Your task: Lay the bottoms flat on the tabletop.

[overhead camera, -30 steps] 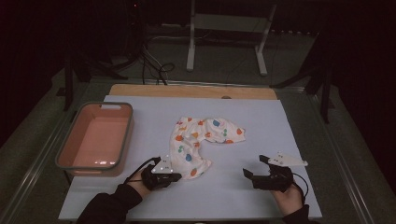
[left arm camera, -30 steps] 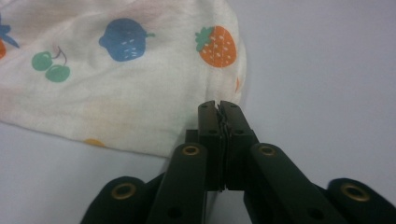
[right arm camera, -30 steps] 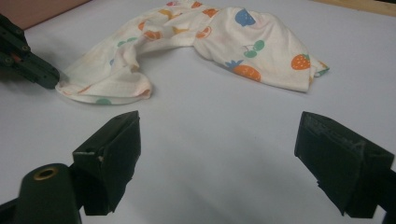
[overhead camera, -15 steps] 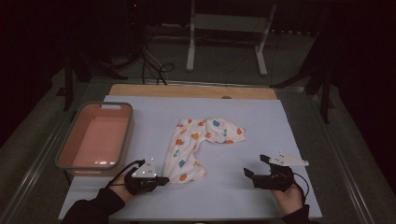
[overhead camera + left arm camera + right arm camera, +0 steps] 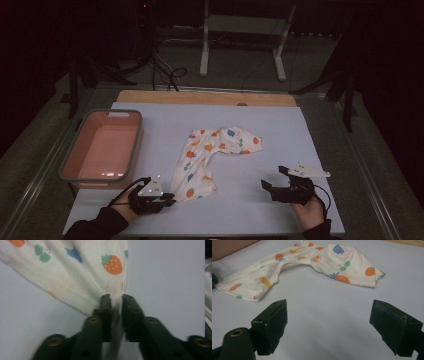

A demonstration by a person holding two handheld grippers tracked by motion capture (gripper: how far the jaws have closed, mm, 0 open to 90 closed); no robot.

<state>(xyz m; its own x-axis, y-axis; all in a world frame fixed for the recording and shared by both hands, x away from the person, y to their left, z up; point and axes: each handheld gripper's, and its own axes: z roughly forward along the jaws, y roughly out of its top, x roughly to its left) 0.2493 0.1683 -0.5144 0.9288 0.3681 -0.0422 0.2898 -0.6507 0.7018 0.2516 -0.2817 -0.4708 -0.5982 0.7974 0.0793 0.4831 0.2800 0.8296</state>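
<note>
Across the high view, the cream fruit-printed cloth garment (image 5: 210,157) lies mid-counter (image 5: 250,120), its near corner touching the left hand-held gripper (image 5: 167,198). The salmon-pink plastic bin (image 5: 102,150) at the left edge holds nothing. Both forearms rest low at the near edge, with the right hand-held gripper (image 5: 274,179) well apart from the garment.

Close up in the left gripper view, the jaws have just been opening, with the hem between them.

From the right gripper view, the jaws stand wide apart over bare counter.
</note>
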